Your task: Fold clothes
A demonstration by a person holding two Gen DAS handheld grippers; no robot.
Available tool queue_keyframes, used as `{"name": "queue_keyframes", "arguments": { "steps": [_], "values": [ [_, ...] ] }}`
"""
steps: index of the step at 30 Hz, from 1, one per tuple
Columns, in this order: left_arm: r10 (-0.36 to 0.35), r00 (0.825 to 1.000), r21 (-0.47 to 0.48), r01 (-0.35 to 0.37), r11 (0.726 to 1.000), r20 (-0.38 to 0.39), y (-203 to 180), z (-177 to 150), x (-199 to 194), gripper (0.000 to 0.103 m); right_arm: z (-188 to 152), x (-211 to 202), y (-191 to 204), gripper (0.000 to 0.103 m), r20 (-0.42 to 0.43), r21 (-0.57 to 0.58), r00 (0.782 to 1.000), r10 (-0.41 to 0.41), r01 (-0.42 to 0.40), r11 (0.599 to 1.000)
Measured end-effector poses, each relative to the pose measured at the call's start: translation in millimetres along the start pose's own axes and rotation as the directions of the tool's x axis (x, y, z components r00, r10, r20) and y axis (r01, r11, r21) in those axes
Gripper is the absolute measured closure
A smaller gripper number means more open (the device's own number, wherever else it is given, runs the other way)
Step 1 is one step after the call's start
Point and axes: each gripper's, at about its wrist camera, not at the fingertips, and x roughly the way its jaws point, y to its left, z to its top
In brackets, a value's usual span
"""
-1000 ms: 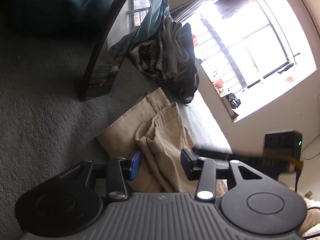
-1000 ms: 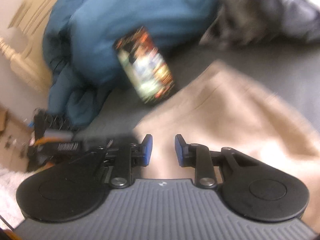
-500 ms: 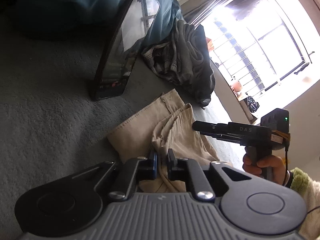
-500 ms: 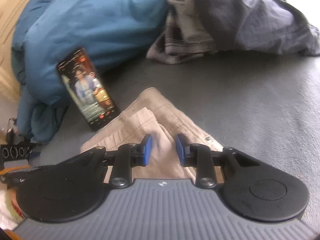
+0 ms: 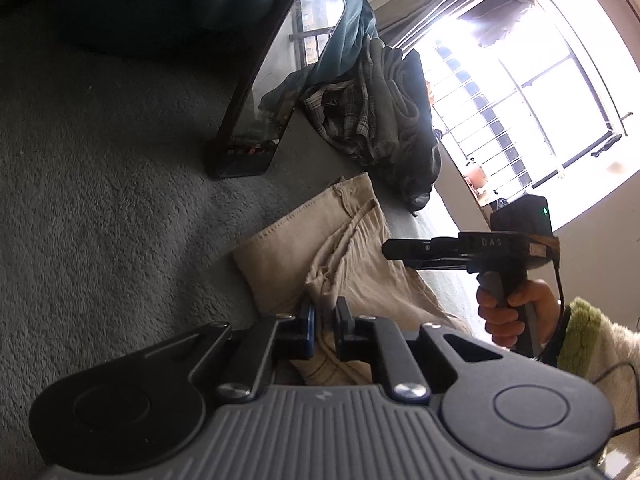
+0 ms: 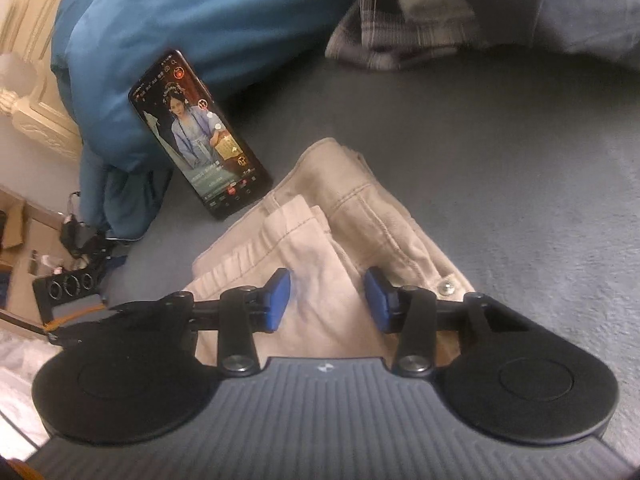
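While the beige trousers (image 6: 360, 216) lie folded on the grey blanket (image 6: 520, 152), the left gripper (image 5: 323, 312) pinches a bunched ridge of their cloth, its blue-padded fingers (image 5: 307, 328) narrowed onto the fabric at the near edge of the bundle. Just above the same garment hangs the right gripper (image 6: 326, 294), its jaws standing wide apart and holding nothing, with pale cloth showing between them; the left wrist view shows it from the side, gripped by a hand (image 5: 516, 308) in a fluffy sleeve (image 5: 600, 344). To the left of the trousers a phone (image 6: 200, 136) with a lit screen leans against a blue duvet (image 6: 192, 16). Farther back, a heap of dark and checked clothes (image 6: 460, 12) sits near a barred window (image 5: 532, 92).
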Motion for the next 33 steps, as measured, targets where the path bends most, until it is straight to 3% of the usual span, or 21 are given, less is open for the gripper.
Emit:
{"name": "queue_keyframes", "arguments": {
  "steps": [1, 3, 8, 12, 16, 33],
  "values": [
    [0.007, 1.0, 0.018, -0.007, 1.0, 0.003, -2, 0, 0, 0.093, 0, 0, 3, 0.066, -0.01, -0.016, 1.0, -0.006, 0.006, 1.0],
    [0.02, 1.0, 0.055, -0.02, 0.998, 0.01, -7, 0, 0, 0.093, -4, 2, 12, 0.088, -0.043, -0.065, 0.999, -0.017, 0.014, 0.998],
    [0.011, 0.999, 0.081, -0.014, 0.997, 0.036, -14, 4, -1, 0.093, -17, -1, 32, 0.096, 0.004, -0.154, 0.998, -0.057, 0.057, 0.986],
    [-0.011, 0.998, 0.09, 0.005, 0.996, 0.06, -19, 9, -2, 0.093, -17, -24, 37, 0.097, 0.121, -0.154, 0.992, -0.043, 0.062, 0.986],
    [-0.037, 0.996, 0.092, 0.029, 0.995, 0.08, -24, 18, 2, 0.093, -13, -36, 39, 0.097, 0.158, -0.162, 0.986, -0.053, 0.078, 0.984],
    [0.002, 0.998, 0.037, -0.004, 0.999, 0.06, -4, 26, 3, 0.093, -1, -12, 23, 0.097, 0.136, -0.122, 0.989, -0.056, 0.073, 0.99]
  ]
}}
